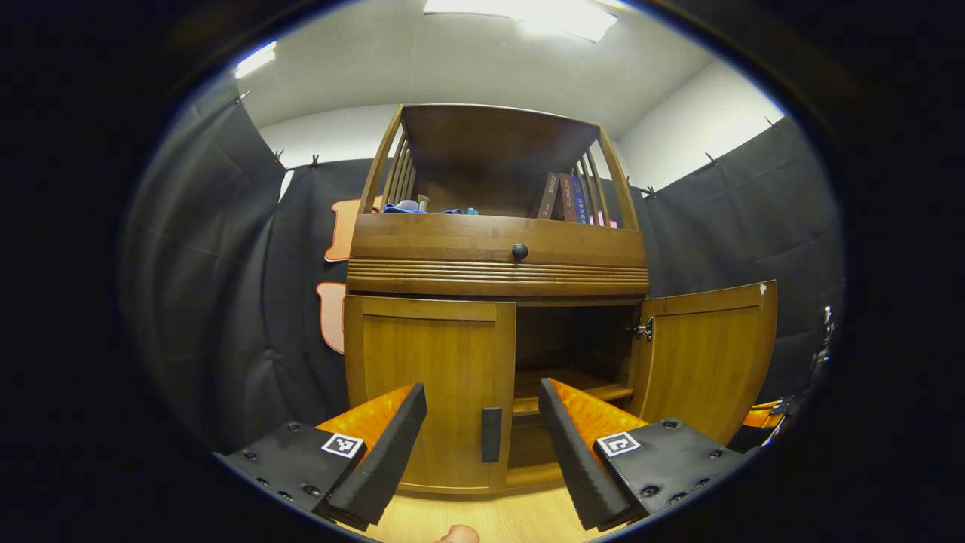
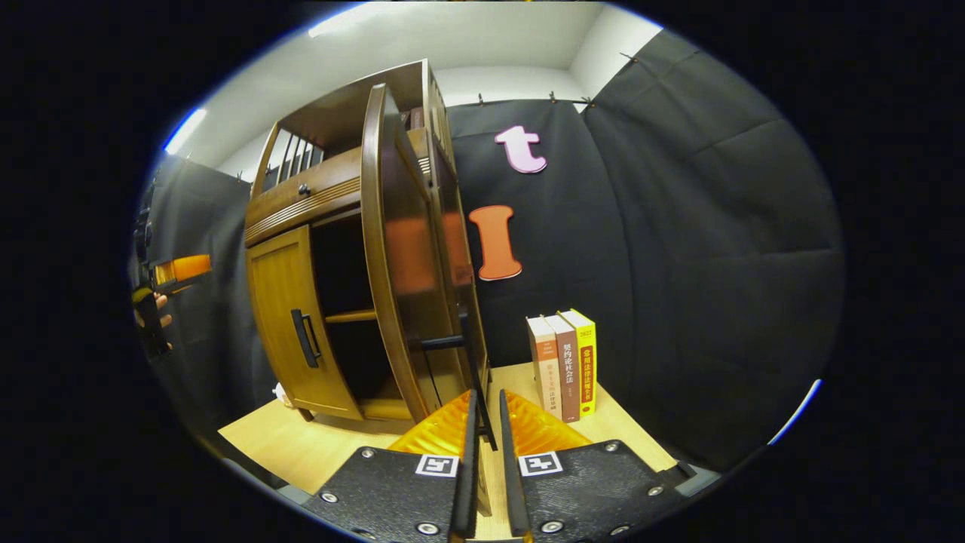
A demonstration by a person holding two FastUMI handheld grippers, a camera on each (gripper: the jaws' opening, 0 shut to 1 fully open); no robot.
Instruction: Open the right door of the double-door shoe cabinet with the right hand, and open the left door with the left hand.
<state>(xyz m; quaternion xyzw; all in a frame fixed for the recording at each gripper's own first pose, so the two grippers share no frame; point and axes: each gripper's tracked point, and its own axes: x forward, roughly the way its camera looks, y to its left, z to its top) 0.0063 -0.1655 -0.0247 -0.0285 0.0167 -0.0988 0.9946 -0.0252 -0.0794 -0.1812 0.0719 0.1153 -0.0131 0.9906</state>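
Note:
The wooden shoe cabinet stands straight ahead in the left gripper view. Its left door is closed, with a dark vertical handle near the inner edge. My left gripper is open just in front of that handle, not touching it. The right door is swung wide open. In the right gripper view that door appears edge-on, and my right gripper is shut on its dark handle. The left gripper, held by a hand, shows at the far left.
Inside the open half is a shelf. A drawer with a round knob sits above the doors, with books on the top shelf. Three upright books stand on the table beside the open door, against the booth wall.

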